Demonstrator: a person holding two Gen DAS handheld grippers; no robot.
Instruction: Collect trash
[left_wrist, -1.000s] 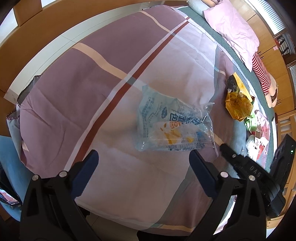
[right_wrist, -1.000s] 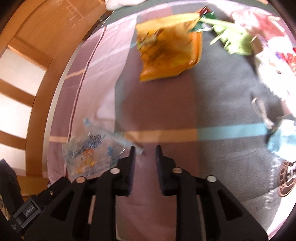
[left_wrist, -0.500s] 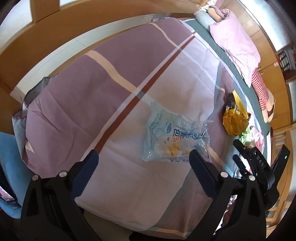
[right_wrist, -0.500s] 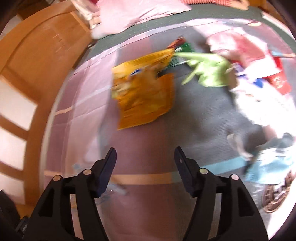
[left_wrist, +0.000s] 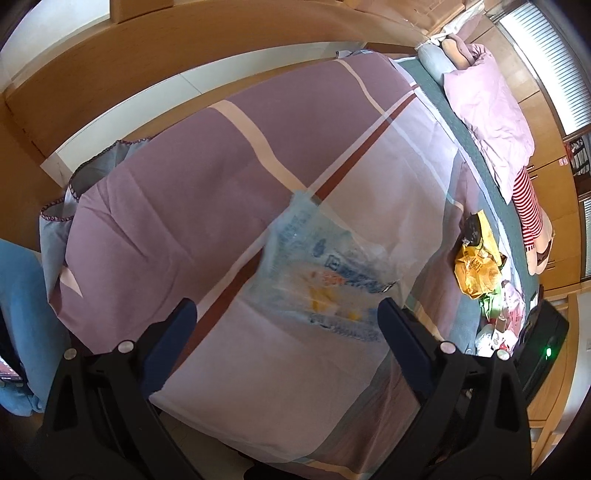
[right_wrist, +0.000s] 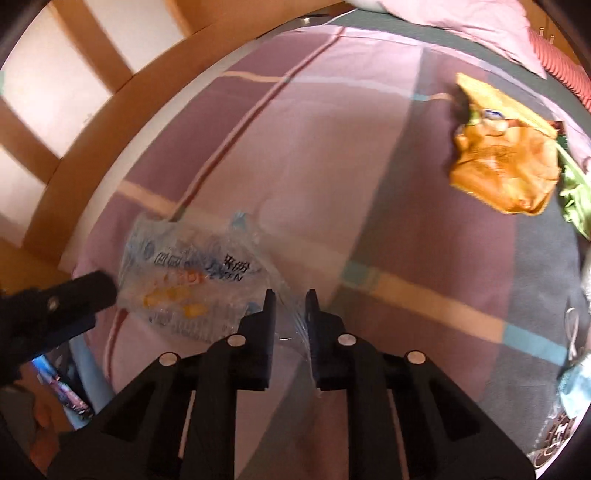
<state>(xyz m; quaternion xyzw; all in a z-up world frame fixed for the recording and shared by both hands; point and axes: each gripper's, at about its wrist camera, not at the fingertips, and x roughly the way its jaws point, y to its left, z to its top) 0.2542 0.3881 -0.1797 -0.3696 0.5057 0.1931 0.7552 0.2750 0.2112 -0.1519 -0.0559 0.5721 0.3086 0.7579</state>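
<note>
A clear plastic bag with blue print (left_wrist: 325, 273) lies on the purple striped bedspread (left_wrist: 207, 199); it also shows in the right wrist view (right_wrist: 192, 280). My left gripper (left_wrist: 286, 317) is open, its jaws wide on either side of the bag's near edge. My right gripper (right_wrist: 290, 306) is shut on the bag's clear right corner. An orange wrapper (right_wrist: 506, 166) lies farther right; it shows in the left wrist view too (left_wrist: 476, 269). A green wrapper (right_wrist: 576, 195) lies beside it.
A pink pillow (left_wrist: 491, 107) and a striped doll (left_wrist: 532, 221) lie along the bed's far side. More litter (left_wrist: 498, 325) sits at the right edge. A blue cloth (left_wrist: 18, 314) hangs at the left. Wooden bed frame (left_wrist: 147, 48) surrounds the mattress.
My right gripper swung back from the orange wrapper to the clear bag and closed on its corner. My left gripper pulled back a little and stays open.
</note>
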